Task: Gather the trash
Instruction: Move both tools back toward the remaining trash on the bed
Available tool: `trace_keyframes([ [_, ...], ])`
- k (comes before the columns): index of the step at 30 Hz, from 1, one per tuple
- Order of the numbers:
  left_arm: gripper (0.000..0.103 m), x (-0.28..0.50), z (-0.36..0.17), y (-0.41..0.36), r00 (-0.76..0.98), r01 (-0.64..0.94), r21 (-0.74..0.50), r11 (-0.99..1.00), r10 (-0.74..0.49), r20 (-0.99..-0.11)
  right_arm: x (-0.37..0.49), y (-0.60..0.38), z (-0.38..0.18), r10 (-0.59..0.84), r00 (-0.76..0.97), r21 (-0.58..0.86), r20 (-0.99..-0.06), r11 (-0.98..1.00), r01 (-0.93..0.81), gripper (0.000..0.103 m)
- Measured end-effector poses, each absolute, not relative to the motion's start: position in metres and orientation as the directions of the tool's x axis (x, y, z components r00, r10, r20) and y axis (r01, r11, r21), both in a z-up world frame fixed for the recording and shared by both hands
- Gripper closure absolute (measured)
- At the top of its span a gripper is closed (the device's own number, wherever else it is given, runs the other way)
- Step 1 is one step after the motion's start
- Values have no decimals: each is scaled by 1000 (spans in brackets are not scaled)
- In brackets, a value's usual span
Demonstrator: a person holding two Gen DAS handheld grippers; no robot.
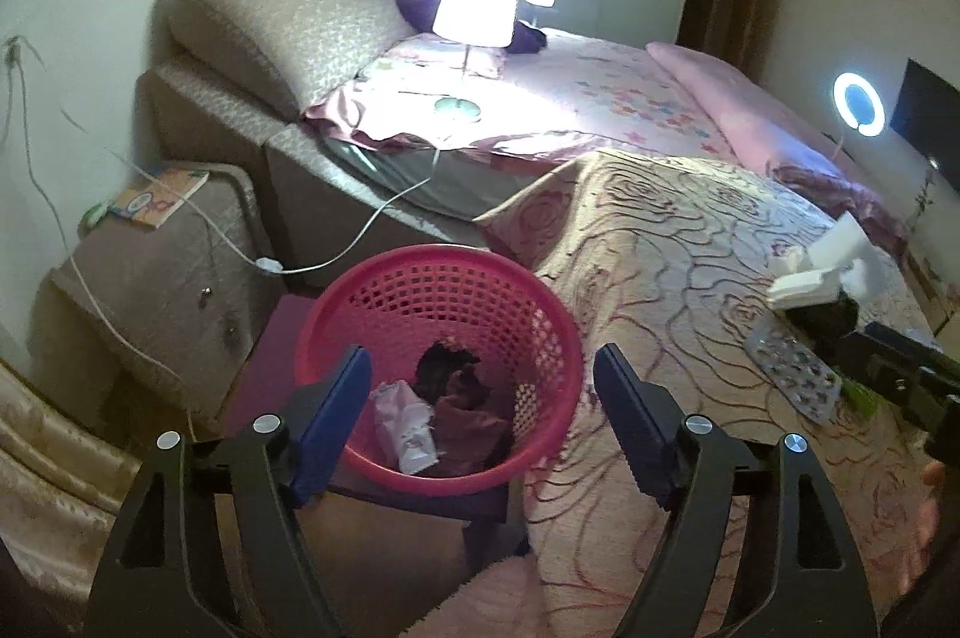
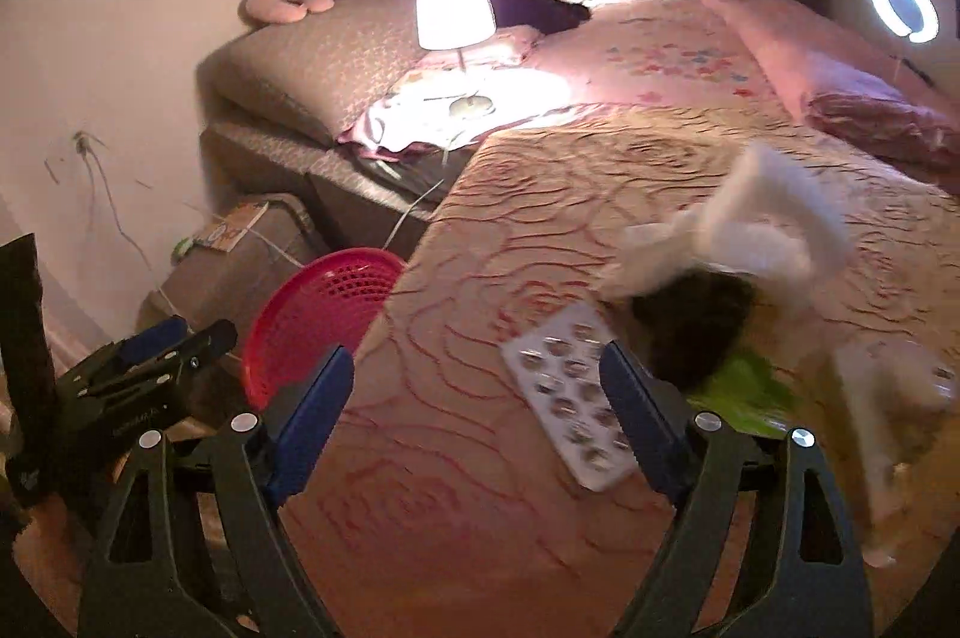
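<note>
Foil blister pack (image 2: 570, 392) lay flat at one o'clock of the empty, wide-open right gripper (image 2: 474, 398), so pads risked skidding over it; left gripper (image 1: 483, 398) gaped empty above the red basket (image 1: 558, 332).

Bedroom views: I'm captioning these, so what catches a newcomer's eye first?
The lit lamp on the bed glares brightest. Below it, the red basket beside the bed already holds trash. On the bedspread lie a blister pack and white wrappers.
</note>
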State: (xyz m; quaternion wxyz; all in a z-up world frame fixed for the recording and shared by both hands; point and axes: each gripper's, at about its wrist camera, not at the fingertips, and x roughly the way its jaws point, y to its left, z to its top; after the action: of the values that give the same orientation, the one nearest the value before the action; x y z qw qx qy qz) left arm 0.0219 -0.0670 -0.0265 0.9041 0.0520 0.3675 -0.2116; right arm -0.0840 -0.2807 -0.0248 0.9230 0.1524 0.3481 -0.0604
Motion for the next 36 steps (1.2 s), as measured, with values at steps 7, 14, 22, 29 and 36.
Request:
trace_keyframes([
  [7, 29, 11, -30, -85, 613, 474, -63, 878, -381, -692, -128, -311, -23, -114, 750, 183, -652, 936, 302, 21],
  [14, 29, -3, -37, -116, 566, 549, -53, 834, -417, -711, -163, -342, -26, -204, 734, 155, -648, 908, 390, 21],
  [22, 29, -22, -48, -157, 505, 633, -33, 774, -445, -740, -198, -383, -32, -274, 712, 173, -646, 856, 487, 21],
  [29, 29, -30, -56, -192, 465, 676, -12, 737, -439, -769, -228, -412, -49, -311, 679, 195, -665, 805, 560, 21],
  [36, 29, -30, -45, -223, 443, 714, -17, 700, -471, -763, -236, -418, -48, -317, 692, 213, -648, 797, 564, 21],
])
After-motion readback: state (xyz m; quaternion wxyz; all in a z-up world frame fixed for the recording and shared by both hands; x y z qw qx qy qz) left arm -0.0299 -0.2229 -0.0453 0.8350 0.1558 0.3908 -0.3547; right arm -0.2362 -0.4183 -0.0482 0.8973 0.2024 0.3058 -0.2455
